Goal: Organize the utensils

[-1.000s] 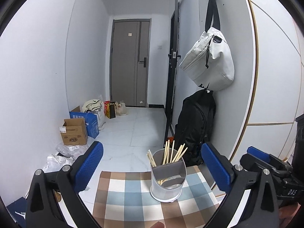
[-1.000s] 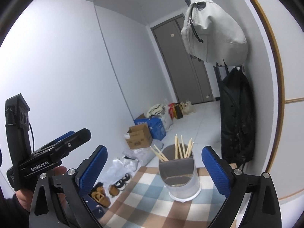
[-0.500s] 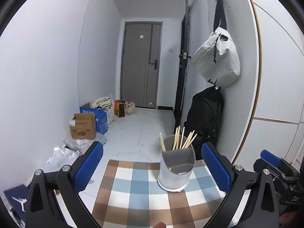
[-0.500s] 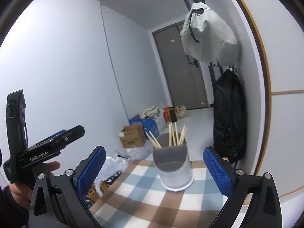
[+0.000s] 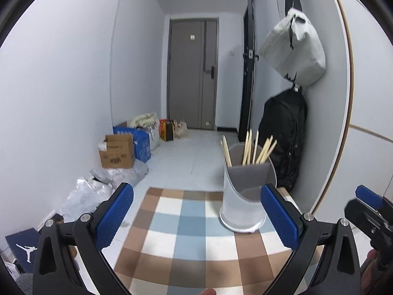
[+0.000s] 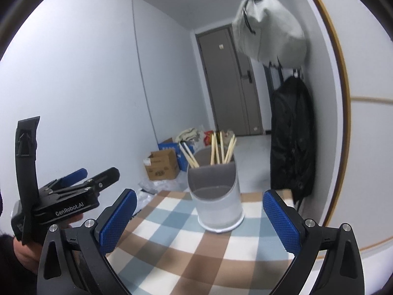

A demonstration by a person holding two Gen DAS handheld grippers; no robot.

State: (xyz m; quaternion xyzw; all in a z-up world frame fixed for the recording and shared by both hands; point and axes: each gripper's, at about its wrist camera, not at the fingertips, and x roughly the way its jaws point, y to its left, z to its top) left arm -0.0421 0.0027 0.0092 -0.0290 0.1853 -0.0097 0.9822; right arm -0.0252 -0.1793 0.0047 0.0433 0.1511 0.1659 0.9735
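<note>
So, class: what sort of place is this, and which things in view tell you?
Probably a home entrance hallway: a door at the far end, bags hanging on the wall, and boxes along the floor. A chopstick holder stands on a checked cloth.

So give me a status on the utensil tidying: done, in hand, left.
Done: the chopsticks stand in the back compartment of the holder on the checked cloth. In hand: nothing; the left gripper and right gripper are both open and empty. Left: no loose utensils show in either view; the holder's front compartment looks empty.
</note>
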